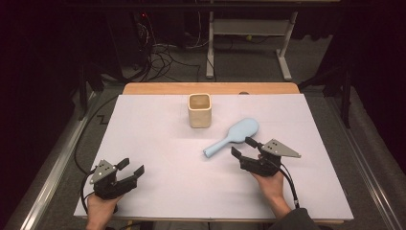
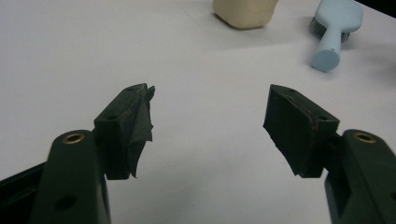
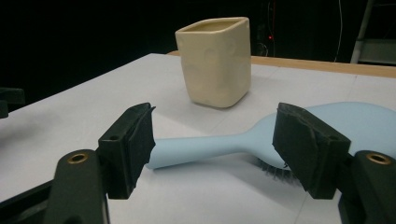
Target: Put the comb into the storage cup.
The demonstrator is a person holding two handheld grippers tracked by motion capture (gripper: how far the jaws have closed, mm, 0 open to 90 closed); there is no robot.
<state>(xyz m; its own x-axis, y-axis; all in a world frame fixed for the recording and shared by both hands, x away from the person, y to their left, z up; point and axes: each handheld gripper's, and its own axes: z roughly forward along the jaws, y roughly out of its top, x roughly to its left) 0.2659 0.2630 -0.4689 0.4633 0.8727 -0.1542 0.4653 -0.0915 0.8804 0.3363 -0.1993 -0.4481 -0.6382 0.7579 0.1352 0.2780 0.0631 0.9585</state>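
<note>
A light blue hairbrush (image 1: 233,136) lies bristles down on the white table cover, its handle pointing toward the front left. It also appears in the right gripper view (image 3: 261,137) and far off in the left gripper view (image 2: 334,32). A cream square cup (image 1: 199,109) stands upright behind it, and is visible too as the cup (image 3: 217,60) and the cup (image 2: 243,11). My right gripper (image 1: 244,147) is open just in front of the brush, its jaws to either side of the handle's line without touching it. My left gripper (image 1: 130,168) rests open at the front left, with nothing between its jaws.
The white cover (image 1: 158,139) lies over a wooden table whose far edge (image 1: 210,88) shows behind it. Beyond the table stand a desk frame (image 1: 249,43) and tangled cables (image 1: 158,55) on the floor. A cable (image 1: 289,184) trails from my right gripper.
</note>
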